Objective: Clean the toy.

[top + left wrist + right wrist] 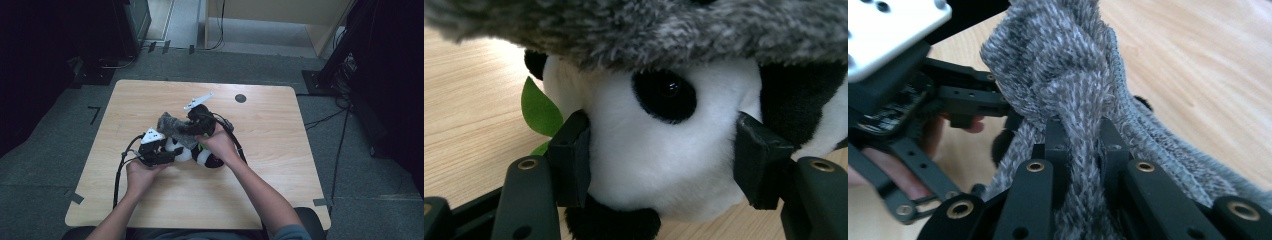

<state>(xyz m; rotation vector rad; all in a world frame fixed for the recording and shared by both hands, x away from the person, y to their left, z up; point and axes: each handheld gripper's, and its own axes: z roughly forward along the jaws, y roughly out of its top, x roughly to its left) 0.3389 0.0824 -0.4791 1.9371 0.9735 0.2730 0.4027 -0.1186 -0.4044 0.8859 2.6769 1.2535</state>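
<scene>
A black and white panda plush (pixel 202 156) lies at the middle of the wooden table (pixel 280 130). In the left gripper view my left gripper (pixel 663 165) has a pad on each side of the panda's white head (pixel 649 150), and both press into the fur. A grey fuzzy cloth (pixel 1068 65) hangs over the top of the panda's head (pixel 649 30). My right gripper (pixel 1083 150) is shut on a bunched fold of that cloth, just above and behind the panda (pixel 186 128). From above, my left gripper (pixel 166 151) sits at the panda's left.
A green felt leaf (pixel 541 107) sticks out beside the panda's head. A round dark hole (pixel 240 98) marks the table's far side. Cables (pixel 120 170) trail from both grippers. Dark equipment and stands (pixel 345 45) surround the table on the floor.
</scene>
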